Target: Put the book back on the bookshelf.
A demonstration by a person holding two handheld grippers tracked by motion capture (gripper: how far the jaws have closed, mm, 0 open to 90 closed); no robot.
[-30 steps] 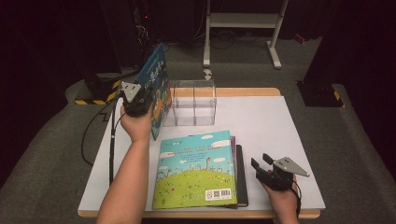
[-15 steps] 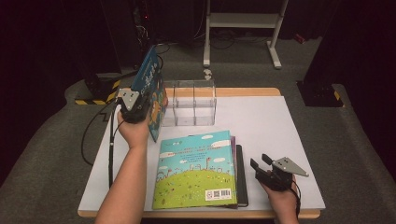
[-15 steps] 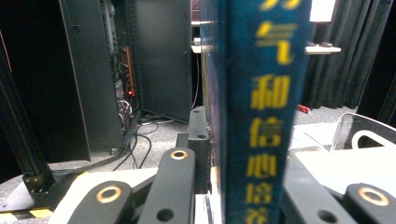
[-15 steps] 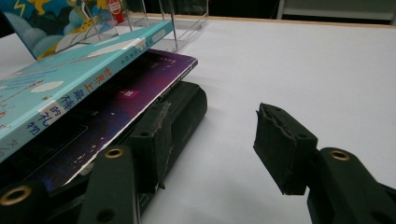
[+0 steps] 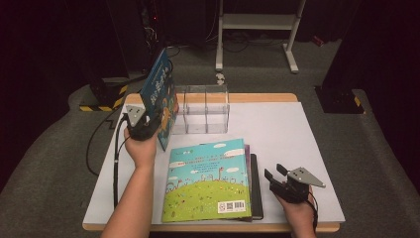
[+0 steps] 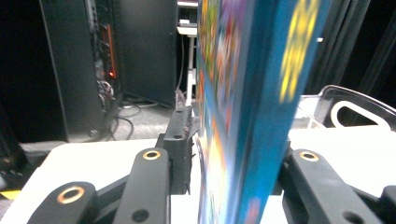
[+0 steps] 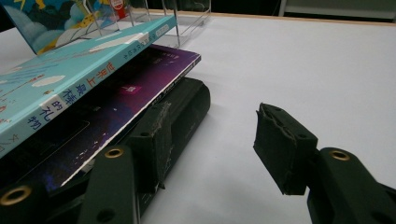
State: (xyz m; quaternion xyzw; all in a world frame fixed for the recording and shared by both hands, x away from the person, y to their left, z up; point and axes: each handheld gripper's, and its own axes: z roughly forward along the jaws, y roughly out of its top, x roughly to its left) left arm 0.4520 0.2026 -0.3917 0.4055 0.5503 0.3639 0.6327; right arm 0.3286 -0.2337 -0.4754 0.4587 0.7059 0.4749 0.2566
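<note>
Clear rack [image 5: 200, 110] at the back of the bench [image 5: 297, 148], its slots divided by see-through walls, and nothing stands inside them. Just left of the rack, the blue book [image 5: 159, 96] stands upright on its lower edge, leaning a little away from it. The left claw [image 5: 148, 130] sits low on that book; its jaws have just been opening, the book is between them, and in the left gripper view [image 6: 233, 154] a gap shows between the left pad and the cover, so the grip reads as let go. The book [image 6: 243, 93] is blurred there, and its top and foot run out of the frame.

In front of the rack lies a stack: a light-blue picture book [image 5: 210, 178] on top, a purple one [image 7: 140, 84] under it peeking out at the right, and a black slab [image 7: 187, 105] at the bottom. How many books the stack holds is hard to tell.

The right claw [image 5: 277, 174] rests open and empty, right of the stack [image 7: 224, 140], near the bench's front edge. Right of the rack and stack lies bare white bench to the far edge.
</note>
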